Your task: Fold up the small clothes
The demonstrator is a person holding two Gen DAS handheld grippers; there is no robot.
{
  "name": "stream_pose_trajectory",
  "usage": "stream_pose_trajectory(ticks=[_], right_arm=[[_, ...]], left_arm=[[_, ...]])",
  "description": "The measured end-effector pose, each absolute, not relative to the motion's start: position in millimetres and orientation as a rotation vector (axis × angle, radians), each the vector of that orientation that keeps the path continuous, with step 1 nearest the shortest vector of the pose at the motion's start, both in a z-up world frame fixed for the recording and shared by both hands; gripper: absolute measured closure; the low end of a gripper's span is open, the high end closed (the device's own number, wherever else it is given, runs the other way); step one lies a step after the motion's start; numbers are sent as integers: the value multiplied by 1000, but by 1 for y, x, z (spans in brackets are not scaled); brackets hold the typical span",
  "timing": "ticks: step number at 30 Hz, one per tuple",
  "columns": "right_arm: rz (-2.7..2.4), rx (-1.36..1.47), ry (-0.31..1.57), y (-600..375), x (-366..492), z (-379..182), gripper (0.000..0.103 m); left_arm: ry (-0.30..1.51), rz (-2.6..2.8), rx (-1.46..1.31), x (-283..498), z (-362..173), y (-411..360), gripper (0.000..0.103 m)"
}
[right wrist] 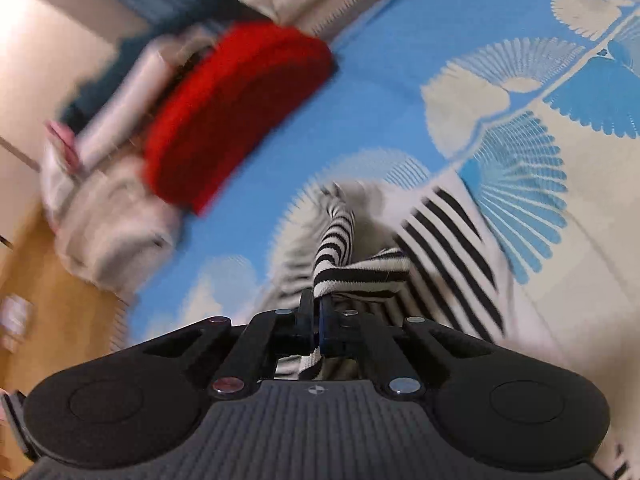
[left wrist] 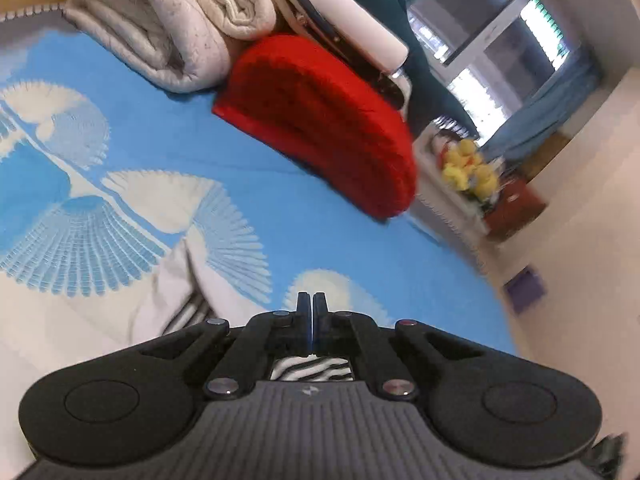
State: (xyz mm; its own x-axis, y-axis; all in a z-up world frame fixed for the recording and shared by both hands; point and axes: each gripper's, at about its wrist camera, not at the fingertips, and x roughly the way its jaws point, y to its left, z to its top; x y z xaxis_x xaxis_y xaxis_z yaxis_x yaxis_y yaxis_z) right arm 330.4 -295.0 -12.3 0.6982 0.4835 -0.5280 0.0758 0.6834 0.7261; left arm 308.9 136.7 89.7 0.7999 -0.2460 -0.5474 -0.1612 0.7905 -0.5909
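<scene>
A: Here, how does the right gripper (right wrist: 316, 300) stand?

B: Its jaws are pressed together on a bunched fold of the black-and-white striped garment (right wrist: 360, 268). The cloth runs between the fingers and drapes forward and to the right onto the bed sheet (right wrist: 400, 60), blue with pale fan shapes.

A: And the left gripper (left wrist: 311, 300)?

B: Its jaws meet, tip against tip. Striped garment (left wrist: 312, 368) shows through the gap in the linkage just behind them, yet whether the tips pinch any cloth cannot be told. A white part of the garment with a striped edge lies on the bed sheet (left wrist: 192, 148) to the left of the fingers.

A: What lies further out?

B: A red folded blanket (left wrist: 320, 120) rests on the sheet beyond both grippers; against it sits a rolled white quilt (left wrist: 168, 28). Past the bed's edge are yellow flowers (left wrist: 468, 168) and a window (left wrist: 492, 28) with blue curtains. The right view is blurred.
</scene>
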Motion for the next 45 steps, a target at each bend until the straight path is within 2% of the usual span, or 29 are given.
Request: stream_pose_trajectory(ticks=[2,3,4,5,6,15,16,17,25,28,30,34,35,37,38,39,40,43,45], right_arm=[[249,808,805,-297,326,-16,102],[219,785,835,-298,326,-20,102],[178,760,862,-299,326,-25,102],[119,734,885,-303,326,-30,102],[75,721,887,-306,326,-31,102],[-21,671,884,-321,332,-31,102],[-21,669,889,-319,332,-32,102],[-20,674,892,-318,333,-32,102],[99,809,838,-314,329,-21,102],[180,877,834,-312,325,-18,102],[193,871,907,-305,325,-26,102],[143,634,1198,-278,327,-58,101],[128,591,1217,-275,326,-62,99],[100,549,1216,-273,327,-62,93],[83,540,1195,-274,328,-58,92],[68,541,1161,-276,330,-53,87],[57,549,1132,-278,331,-49,79],[48,565,1063,-282,338,-41,67],[49,572,1065,-281,343,-45,67]], left_arm=[[779,-133,-761,312,68,131,100],[860,-167,-811,315,52,126,90],[930,-178,-848,317,38,120,85],[996,-164,-853,317,24,112,73],[1051,-134,-834,317,13,105,69],[1184,-107,-807,322,-23,75,70],[1187,-107,-805,322,-23,75,73],[1178,-100,-795,321,-23,76,102],[775,-2,-659,309,72,133,103],[725,26,-658,298,91,158,103],[810,35,-640,297,84,164,103],[1194,-28,-526,305,29,148,102],[1221,-21,-527,303,22,147,99],[1195,-14,-558,303,23,150,89],[1163,-9,-576,302,27,152,75],[1122,2,-600,301,31,155,62],[1099,8,-620,301,36,159,56],[1057,9,-675,304,35,160,56],[1073,26,-685,308,29,156,56]])
